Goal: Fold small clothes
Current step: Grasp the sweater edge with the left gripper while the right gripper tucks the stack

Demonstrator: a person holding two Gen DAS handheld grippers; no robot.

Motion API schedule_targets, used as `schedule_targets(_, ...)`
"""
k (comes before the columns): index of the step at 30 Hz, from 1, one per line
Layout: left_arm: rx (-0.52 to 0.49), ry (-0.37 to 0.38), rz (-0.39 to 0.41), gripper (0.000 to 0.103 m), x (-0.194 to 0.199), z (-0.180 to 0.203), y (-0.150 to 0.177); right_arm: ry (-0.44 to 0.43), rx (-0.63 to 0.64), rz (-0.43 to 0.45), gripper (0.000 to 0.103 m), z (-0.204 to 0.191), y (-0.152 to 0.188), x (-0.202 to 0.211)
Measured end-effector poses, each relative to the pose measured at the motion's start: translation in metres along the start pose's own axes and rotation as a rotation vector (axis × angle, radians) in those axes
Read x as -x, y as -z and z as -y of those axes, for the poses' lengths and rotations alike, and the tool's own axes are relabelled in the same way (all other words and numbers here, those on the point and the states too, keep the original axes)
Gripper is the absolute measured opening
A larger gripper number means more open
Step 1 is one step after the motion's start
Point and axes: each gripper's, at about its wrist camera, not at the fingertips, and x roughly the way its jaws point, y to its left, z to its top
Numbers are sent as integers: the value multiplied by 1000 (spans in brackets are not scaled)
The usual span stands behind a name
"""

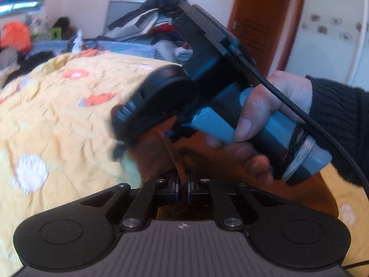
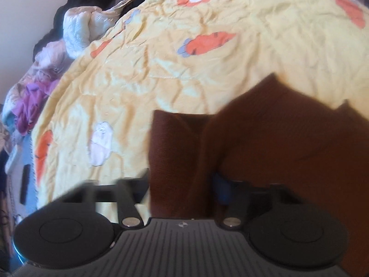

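Your left tool (image 1: 182, 184) is pinching the brown garment (image 1: 159, 152) just ahead of its tips. Your right tool (image 2: 207, 184) is buried in cloth; I cannot tell its state. Soft, light knit above the bed (image 2: 161, 64): grip edges.

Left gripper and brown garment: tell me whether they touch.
Touching. The left wrist view shows the left gripper with its pads closed on a pinch of the brown garment.

A small brown knit garment (image 2: 265, 138) is bunched up and lifted over the yellow bedspread (image 2: 161, 69). It is soft and fuzzy, with folds and a pointed corner sticking up. Its edge (image 1: 182, 173) is pinched between closed fingers.
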Motion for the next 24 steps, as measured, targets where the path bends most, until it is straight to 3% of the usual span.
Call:
schedule_targets(2,-48,33,-6,6,-2,13,-6,-44,-31,39,26,25,8,19)
schedule_targets(6,-243,152,25,6,-5,65,-19,-108,-130,206,25,81,41,88)
schedule_targets(11,-370,361,35,6,-19,141,-16,-105,-322,416,25,159,129,176)
schedule_targets(15,-413,548,-27,8,-34,183,11,-57,-532,467,25,221,204,195)
schedule_targets(17,-411,597,-83,11,-36,187,22,-39,-628,458,32,242,231,186)
schedule_targets(18,-418,605,-95,15,-34,186,26,-81,-657,484,32,249,241,183)
schedule_targets(19,-436,603,-92,18,-30,183,28,-131,-681,512,42,253,248,181)
schedule_targets(20,-455,587,-71,30,-24,179,29,-169,-699,531,48,254,250,180)
schedule_targets(21,-469,562,-43,53,-18,172,30,-191,-697,553,61,253,249,181)
schedule_targets(22,-469,532,-6,68,-12,163,30,-189,-681,571,68,252,246,182)
schedule_targets(23,-455,502,38,90,-7,153,28,-175,-665,577,68,250,240,182)
schedule_targets(24,-432,467,92,93,6,148,33,-154,-655,570,65,249,235,179)
